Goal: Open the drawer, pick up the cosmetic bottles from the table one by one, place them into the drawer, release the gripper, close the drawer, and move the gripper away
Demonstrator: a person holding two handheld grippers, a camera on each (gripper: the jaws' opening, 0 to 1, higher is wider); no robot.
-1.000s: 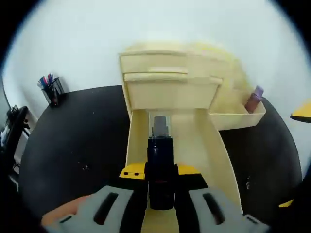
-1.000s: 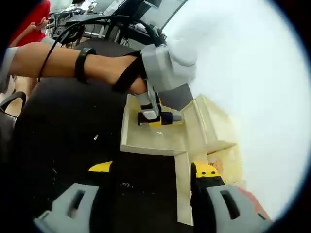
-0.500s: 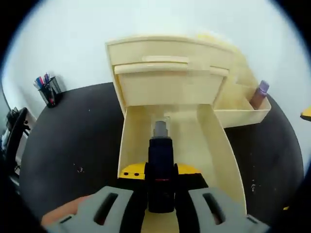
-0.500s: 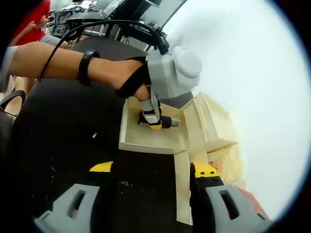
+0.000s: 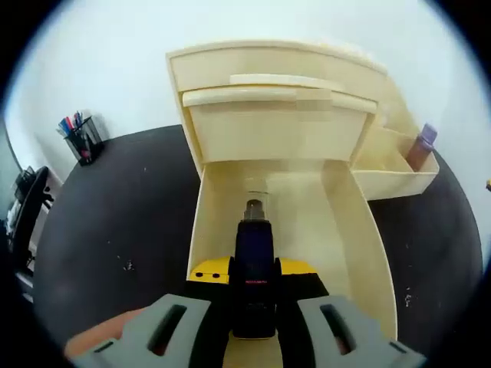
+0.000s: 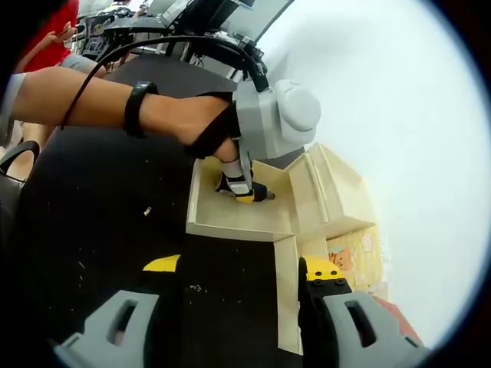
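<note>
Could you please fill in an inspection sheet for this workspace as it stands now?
Surface: black table, a few pale specks.
Job's things: cream drawer pulled open; dark cosmetic bottle held over it; purple-capped bottle in the organizer's side tray.
Clutter: pen holder with coloured pens.
Grippers: left claw shut on the dark bottle; right claw open, beside the drawer front.
Cables: black cable over the person's forearm.
Surroundings: white wall.

Open drawer (image 5: pixel 219 230) juts from organizer (image 5: pixel 268 115) on table (image 5: pixel 115 215); bottle (image 5: pixel 253 261) over drawer, pen cup (image 5: pixel 80 142) left, another bottle (image 5: pixel 422 146) in right side tray.
</note>
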